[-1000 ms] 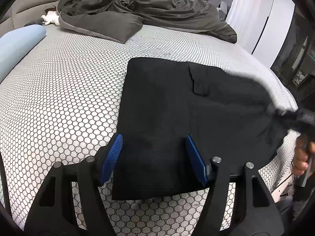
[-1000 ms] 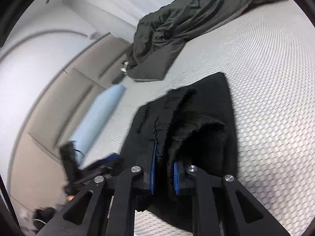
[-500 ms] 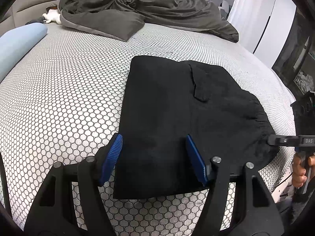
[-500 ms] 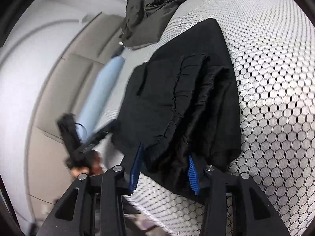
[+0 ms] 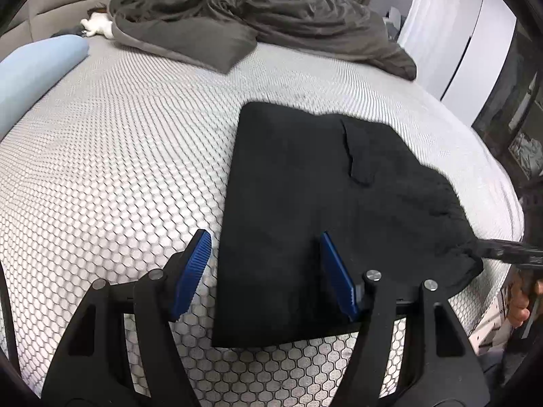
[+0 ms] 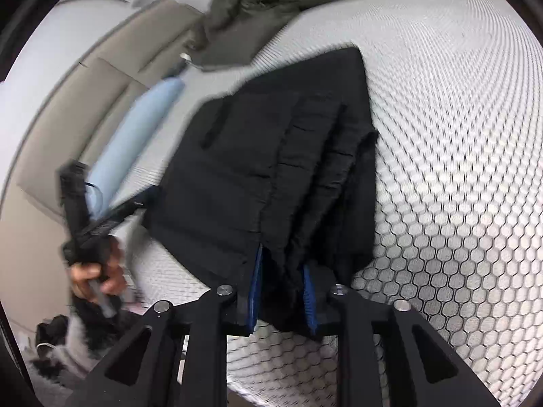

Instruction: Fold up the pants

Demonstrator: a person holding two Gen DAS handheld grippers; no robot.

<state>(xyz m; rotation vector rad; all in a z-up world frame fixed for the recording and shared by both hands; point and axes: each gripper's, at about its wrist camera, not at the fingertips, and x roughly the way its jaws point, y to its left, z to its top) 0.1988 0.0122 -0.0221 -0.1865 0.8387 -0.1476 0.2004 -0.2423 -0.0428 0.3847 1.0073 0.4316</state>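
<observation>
Pants (image 5: 305, 210) are being found lying on the bed (image 5: 118, 169) as a compact black rectangle, layered several times over, with the gathered waistband edge (image 6: 305, 176) stacked toward the near bed edge in the right wrist view. Folding is being judged as largely done: no loose leg is being seen trailing beyond the stack, and what is left appears to be releasing the last fold, squaring the edges and perhaps one closing fold; that is an estimate only. The right hand-held gripper (image 6: 281, 300) is being seen at the waistband end, its blue pads standing on either side of the bunched cloth; its jaws have just been opening, with the fabric between them. Whether the pads are pressing the cloth at this instant cannot be told, as the picture is blurred and the fabric is covering part of the pads. The left hand-held gripper (image 5: 266, 271) is being held with its jaws parted wide above the near end of the pants, grasping nothing; one pad is being seen over the bare mattress cover, the other over the black cloth. A rumpled dark duvet (image 5: 254, 23) and a pale blue bolster (image 5: 37, 68) are being noted well apart from the garment.
</observation>
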